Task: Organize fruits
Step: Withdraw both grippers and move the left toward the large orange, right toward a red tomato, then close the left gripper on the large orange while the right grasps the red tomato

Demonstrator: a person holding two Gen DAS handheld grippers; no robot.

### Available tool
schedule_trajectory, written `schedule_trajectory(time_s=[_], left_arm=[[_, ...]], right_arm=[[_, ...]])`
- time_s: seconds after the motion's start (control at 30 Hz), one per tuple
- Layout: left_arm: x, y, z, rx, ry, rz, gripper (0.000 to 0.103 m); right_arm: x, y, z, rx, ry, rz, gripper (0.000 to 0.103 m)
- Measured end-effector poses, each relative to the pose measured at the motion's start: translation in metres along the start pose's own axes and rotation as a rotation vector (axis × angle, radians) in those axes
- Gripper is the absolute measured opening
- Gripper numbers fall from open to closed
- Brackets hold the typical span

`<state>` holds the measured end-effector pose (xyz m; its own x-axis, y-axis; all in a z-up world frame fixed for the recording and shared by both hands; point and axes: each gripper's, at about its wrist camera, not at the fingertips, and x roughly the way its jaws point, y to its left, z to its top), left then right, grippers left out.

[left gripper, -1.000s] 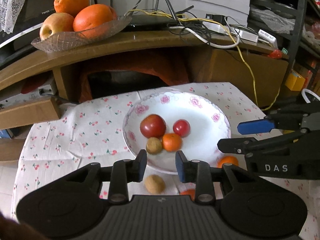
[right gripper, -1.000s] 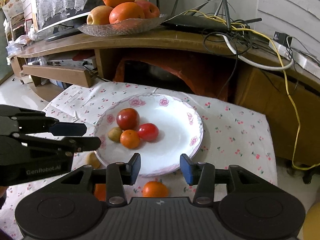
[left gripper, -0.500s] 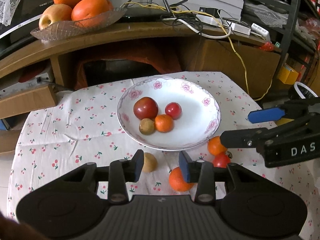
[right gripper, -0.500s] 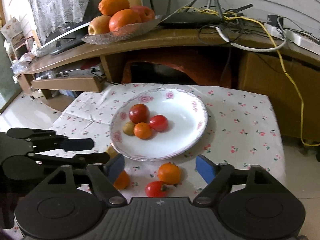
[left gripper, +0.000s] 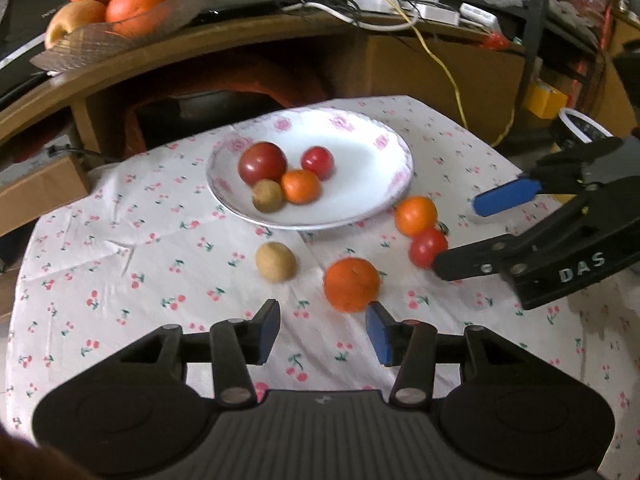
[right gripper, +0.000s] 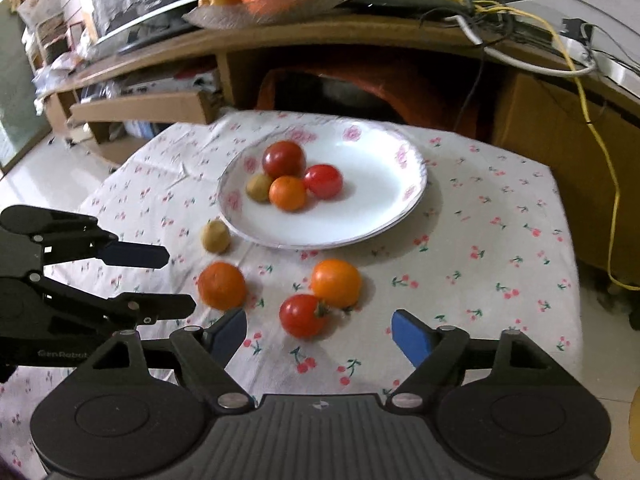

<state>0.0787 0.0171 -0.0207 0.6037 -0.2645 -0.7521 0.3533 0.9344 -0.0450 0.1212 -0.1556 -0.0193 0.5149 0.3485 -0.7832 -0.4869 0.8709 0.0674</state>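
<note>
Four fruits lie loose on the cloth at the plate's (right gripper: 416,194) six o'clock; both grippers, left (left gripper: 322,330) and right (right gripper: 318,330), hover spread and empty, probably lining up on the orange (left gripper: 351,285) and tomato (right gripper: 302,316).

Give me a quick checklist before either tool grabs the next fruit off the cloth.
1. Left tool open, nothing held: ok.
2. Right tool open wide, nothing held: ok.
3. Orange just ahead of left tool, free-standing: ok.
4. Tomato ahead of right tool touches another orange; may nudge it: not ok.
5. Plate has bare room: ok.
6. Tools clear of each other when both reach: cannot tell.
</note>
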Motion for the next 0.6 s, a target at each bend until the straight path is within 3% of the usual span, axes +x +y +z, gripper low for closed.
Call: schedule_trajectory(time_s=[0.2,0.4,0.53,0.6], left_arm=[[0.001,0.002,-0.002,-0.004,0.003,-0.015,0.054],[0.003,0.000,-0.003,-0.002,0.000,-0.019,0.054],[0.008,-0.003,-0.001,0.000,0.002,-0.028,0.054],[0.011,-0.006,0.001,0.007,0.002,-0.031,0.054]], right_arm=[[0.010,0.003,0.001,-0.007,0.015,0.012,0.069],[0.019,0.006,0.001,-0.011,0.020,0.013,0.052],[0.019,0.001,0.003,0.015,0.009,0.017,0.033],[0.018,-0.001,0.003,0.027,0.016,0.025,0.029]])
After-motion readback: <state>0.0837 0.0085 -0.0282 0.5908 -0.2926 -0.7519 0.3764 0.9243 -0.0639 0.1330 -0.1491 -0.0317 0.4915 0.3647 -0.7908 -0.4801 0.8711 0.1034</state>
